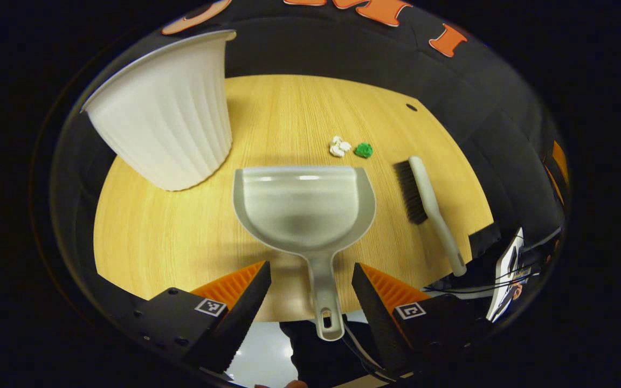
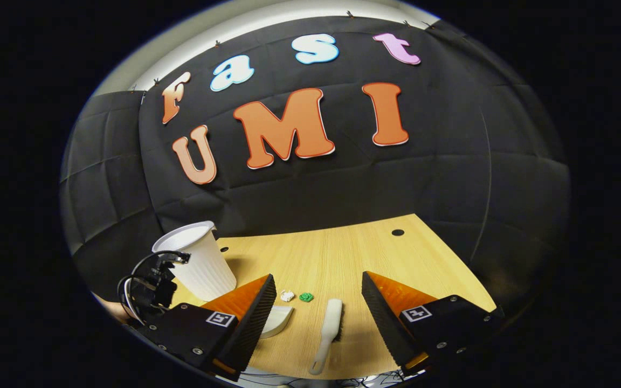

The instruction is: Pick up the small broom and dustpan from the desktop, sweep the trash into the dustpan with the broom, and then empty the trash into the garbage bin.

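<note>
Dustpan [image 1: 305,207] is sitting flat on the wooden desktop [image 1: 165,237], dead center in the left gripper view, mouth toward 12 o'clock and its handle running down to 6, right into the gap between the fingers of the left gripper [image 1: 310,296]. Those fingers are spread wide on either side of the handle, not touching it, so I'd say the hand is lined up for a grab that's not yet made.

Going left to right in that view: the white ribbed garbage bin [image 1: 167,118] stands at about 10 o'clock from the pan, close to its left corner, which should make the dump at the end a short trip. Just past the pan's mouth at roughly 1 o'clock are the two bits of trash, a white paper wad [image 1: 339,146] and a green wad [image 1: 364,150], nearly touching each other. Handy spot, they only need a short push toward the lip. At 3 o'clock the small broom [image 1: 423,205] lies on its side, bristles facing the pan, handle pointing back to the desk edge.

Over in the right gripper view, the right gripper [image 2: 318,307] hangs above the broom with its fingers wide open too, the handle lying between them lower down, no contact that I can see. Nothing picked up yet.
</note>
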